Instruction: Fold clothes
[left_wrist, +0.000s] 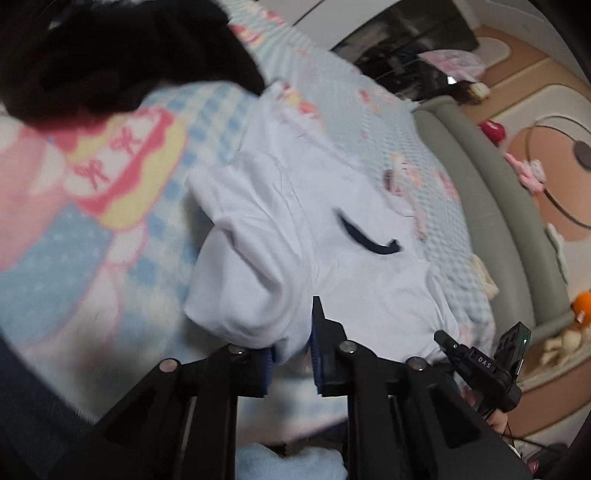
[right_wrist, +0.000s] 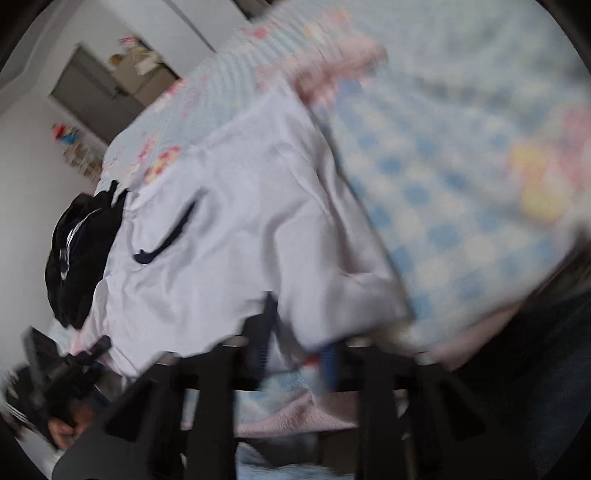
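A white T-shirt (left_wrist: 295, 229) with a dark swoosh logo (left_wrist: 369, 236) lies crumpled on the bed's blue checked blanket (left_wrist: 92, 251). At the near hem, my left gripper (left_wrist: 293, 332) is shut on a bunched fold of the shirt, with cloth filling the space between the blue pads (left_wrist: 319, 343). The right wrist view is blurred. There the same T-shirt (right_wrist: 229, 221) drapes over my right gripper (right_wrist: 299, 328), which is shut on its near edge. The right gripper (left_wrist: 480, 365) also shows at the lower right of the left wrist view, beside the shirt's corner.
A black garment (left_wrist: 110, 55) is heaped on the blanket beyond the shirt; the black garment (right_wrist: 81, 258) shows at the shirt's left in the right wrist view. A grey padded bed edge (left_wrist: 480, 184) borders a floor mat (left_wrist: 546, 110) strewn with toys. A hand (right_wrist: 62, 424) holds the other gripper.
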